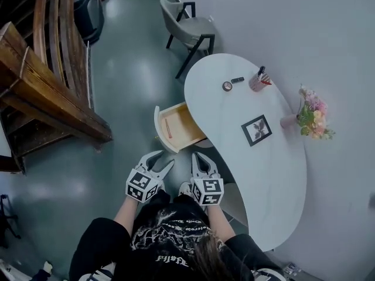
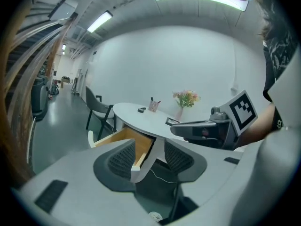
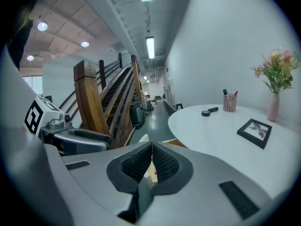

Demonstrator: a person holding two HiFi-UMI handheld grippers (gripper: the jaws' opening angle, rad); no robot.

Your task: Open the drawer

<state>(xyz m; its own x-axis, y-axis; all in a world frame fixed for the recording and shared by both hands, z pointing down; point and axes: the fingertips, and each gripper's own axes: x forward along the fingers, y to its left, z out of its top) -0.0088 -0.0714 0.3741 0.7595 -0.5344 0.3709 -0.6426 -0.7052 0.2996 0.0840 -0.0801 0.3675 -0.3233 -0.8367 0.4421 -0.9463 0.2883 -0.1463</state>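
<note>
The wooden drawer [image 1: 177, 126] stands pulled out from under the white table [image 1: 258, 174], its white front [image 1: 158, 127] toward the floor. A thin reddish stick [image 1: 168, 127] lies inside it. My left gripper [image 1: 161, 160] hangs open just short of the drawer, touching nothing. In the left gripper view the drawer [image 2: 123, 142] shows between and beyond that gripper's [image 2: 149, 158] spread jaws. My right gripper [image 1: 200, 157] is shut beside the table edge with nothing held; in the right gripper view its pads [image 3: 141, 163] meet in front of the drawer [image 3: 170, 143].
On the table sit a tape roll [image 1: 227, 86], a pen cup [image 1: 258, 82], a framed picture [image 1: 256, 130] and a flower vase [image 1: 309, 116]. A grey chair [image 1: 187, 27] stands at the far end. A wooden staircase [image 1: 47, 86] runs along the left.
</note>
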